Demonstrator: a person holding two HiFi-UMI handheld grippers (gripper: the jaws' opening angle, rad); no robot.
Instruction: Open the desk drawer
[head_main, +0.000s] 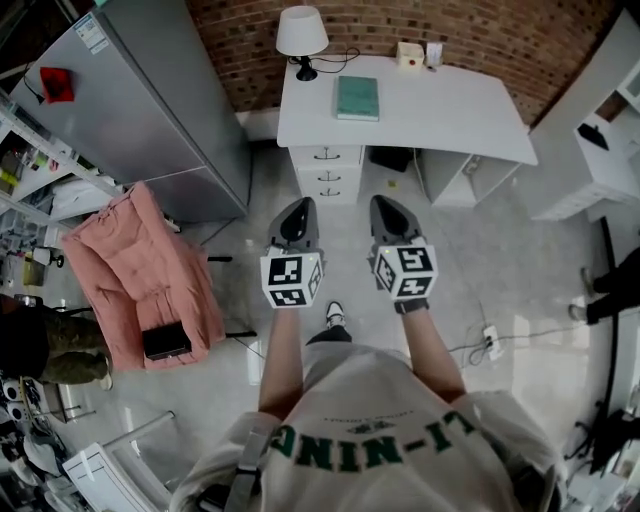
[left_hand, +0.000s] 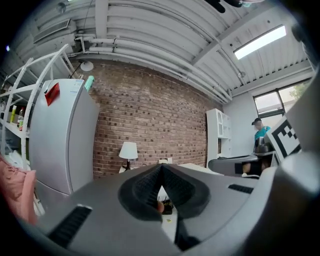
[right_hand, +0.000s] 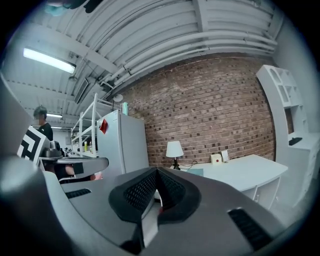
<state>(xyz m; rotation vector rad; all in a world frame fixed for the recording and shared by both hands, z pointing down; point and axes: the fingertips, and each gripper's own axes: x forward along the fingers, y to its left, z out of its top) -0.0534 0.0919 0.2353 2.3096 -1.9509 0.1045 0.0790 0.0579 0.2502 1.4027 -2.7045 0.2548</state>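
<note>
- head view: the white three-drawer unit (head_main: 327, 172) stands under the left end of the white desk (head_main: 440, 115), against the red brick wall (head_main: 480, 30).
- all three drawer fronts sit flush and closed, each with a small dark handle. the top drawer (head_main: 326, 155) is just under the desk edge, and nothing inside any of them shows.
- a low white open shelf unit (head_main: 455, 180) stands under the right part of the desk. i cannot tell what it holds.
- a dark box-like thing (head_main: 390, 158) sits in the knee space between the drawers and that shelf.
- on the desk top are a white-shaded table lamp on a black base (head_main: 301, 35), a flat teal book (head_main: 357, 98) and a small cream box (head_main: 410, 53).
- a tall grey metal refrigerator (head_main: 150, 110) stands left of the desk. a pink padded armchair (head_main: 140, 275) sits nearer to me, with a flat black device (head_main: 166, 341) on its seat.
- my left gripper (head_main: 298, 208) has its jaws pressed together at the tips with nothing between them. it points at the drawer unit but is well apart from it, over the pale floor (head_main: 500, 270).
- my right gripper (head_main: 386, 207) is beside the left one. its jaws also meet at the tip and pinch nothing, and it touches neither the desk nor the drawers.
</note>
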